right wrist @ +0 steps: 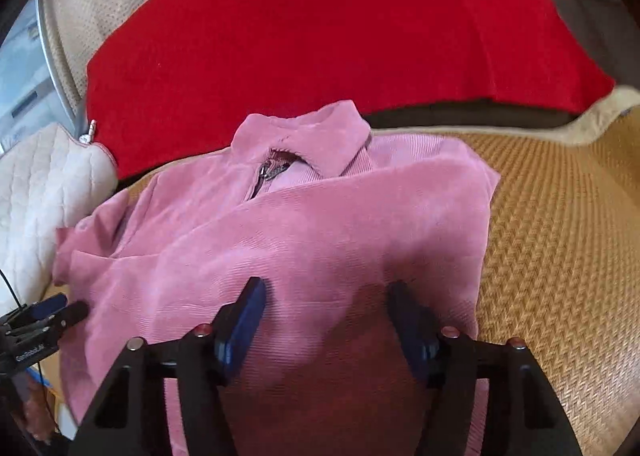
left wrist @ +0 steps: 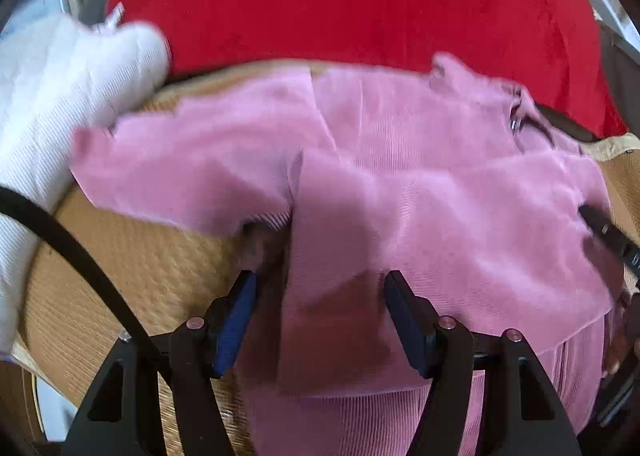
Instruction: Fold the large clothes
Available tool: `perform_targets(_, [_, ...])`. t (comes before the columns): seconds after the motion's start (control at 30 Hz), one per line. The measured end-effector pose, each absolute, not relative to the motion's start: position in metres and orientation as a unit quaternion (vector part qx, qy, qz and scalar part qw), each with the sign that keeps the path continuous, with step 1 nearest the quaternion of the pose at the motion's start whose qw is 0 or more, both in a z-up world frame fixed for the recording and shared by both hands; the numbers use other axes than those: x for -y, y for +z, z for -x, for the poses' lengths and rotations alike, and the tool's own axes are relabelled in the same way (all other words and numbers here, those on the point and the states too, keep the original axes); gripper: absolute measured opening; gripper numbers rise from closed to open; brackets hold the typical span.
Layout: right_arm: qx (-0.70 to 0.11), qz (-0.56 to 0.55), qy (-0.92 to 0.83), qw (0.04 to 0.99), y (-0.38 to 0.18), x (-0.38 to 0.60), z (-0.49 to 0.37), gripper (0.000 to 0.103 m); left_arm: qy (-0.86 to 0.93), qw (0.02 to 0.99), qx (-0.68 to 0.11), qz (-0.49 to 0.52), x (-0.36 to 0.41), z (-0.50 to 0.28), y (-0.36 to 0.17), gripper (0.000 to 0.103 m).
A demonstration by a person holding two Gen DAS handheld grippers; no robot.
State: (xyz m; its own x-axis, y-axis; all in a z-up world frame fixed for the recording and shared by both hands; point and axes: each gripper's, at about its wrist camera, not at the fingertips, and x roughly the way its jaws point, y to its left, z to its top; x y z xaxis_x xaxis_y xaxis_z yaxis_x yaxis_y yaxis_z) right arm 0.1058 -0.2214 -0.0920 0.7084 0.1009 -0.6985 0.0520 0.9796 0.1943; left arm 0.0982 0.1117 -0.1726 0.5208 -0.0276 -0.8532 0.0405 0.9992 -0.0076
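Starting on my left: a white quilted cushion (left wrist: pixel 60 104) sits well off to the left of my left tongs (left wrist: pixel 320 296), beyond the edge of the woven straw mat (left wrist: pixel 160 264) that carries everything. A black cable (left wrist: pixel 72 244) arcs across that corner, close to the tongs' frame.

My left tongs stand open, pads apart, pointing steeply down. A folded flap of the pink corduroy jacket (left wrist: pixel 400 176) lies in the gap between them, but neither pad presses on it, so I have hold of nothing there. One sleeve spreads out ahead and to the left of these tongs; the collar and zip lie far ahead to the right. A black fingertip of the other tongs shows at the right rim, over the jacket's edge.

From the right wrist, the left tongs peek in at the far left, at the jacket's (right wrist: pixel 320 224) left hem. My right tongs (right wrist: pixel 324 308) are also open, jaws wide, with the corduroy lying flat beneath and between them; I see no pinch on the cloth. The collar (right wrist: pixel 304 136) lies straight ahead of them, and a folded panel runs across just in front. Bare mat (right wrist: pixel 560 256) stretches to their right. A red blanket (right wrist: pixel 320 28) fills the background beyond the jacket.
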Motion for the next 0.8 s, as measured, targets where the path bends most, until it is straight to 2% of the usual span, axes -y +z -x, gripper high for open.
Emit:
perform_targets(0.1, [-0.363, -0.121, 0.009, 0.924, -0.097, 0.221, -0.106, 0.087, -0.020, 0.876, -0.482, -0.024, -0.106, -0.097, -0.171, 0.070])
perform_targets(0.17, [-0.367, -0.087, 0.015, 0.926, -0.099, 0.206, -0.106, 0.103, -0.020, 0.873, -0.486, -0.022, -0.106, -0.098, -0.174, 0.072])
perform_targets(0.2, [-0.374, -0.065, 0.018, 0.925, -0.100, 0.198, -0.107, 0.103, -0.022, 0.873, -0.487, -0.020, -0.106, -0.099, -0.174, 0.076])
perform_targets(0.23, [-0.373, -0.046, 0.006, 0.927, -0.099, 0.192, -0.107, 0.103, -0.027, 0.872, -0.488, -0.019, -0.105, -0.100, -0.174, 0.084])
perform_targets(0.27, [-0.372, -0.045, 0.007, 0.927, -0.099, 0.192, -0.107, 0.103, -0.035, 0.869, -0.492, -0.020, -0.104, -0.102, -0.176, 0.090])
perform_targets(0.3, [-0.377, -0.054, 0.012, 0.925, -0.100, 0.194, -0.109, 0.103, -0.045, 0.865, -0.499, -0.025, -0.099, -0.103, -0.180, 0.099])
perform_targets(0.33, [-0.380, -0.063, 0.021, 0.923, -0.101, 0.198, -0.109, 0.103, -0.049, 0.862, -0.503, -0.033, -0.094, -0.102, -0.182, 0.103])
perform_targets(0.67, [-0.428, -0.050, 0.057, 0.901, -0.090, 0.197, -0.120, 0.103, -0.047, 0.860, -0.507, -0.032, -0.086, -0.101, -0.186, 0.103])
perform_targets(0.73, [-0.394, -0.048, 0.053, 0.916, -0.070, 0.194, -0.111, 0.103, -0.049, 0.860, -0.507, -0.034, -0.087, -0.104, -0.186, 0.103])
perform_targets(0.8, [-0.323, -0.045, 0.046, 0.944, -0.040, 0.189, -0.091, 0.103, -0.052, 0.855, -0.514, -0.038, -0.085, -0.104, -0.184, 0.103])
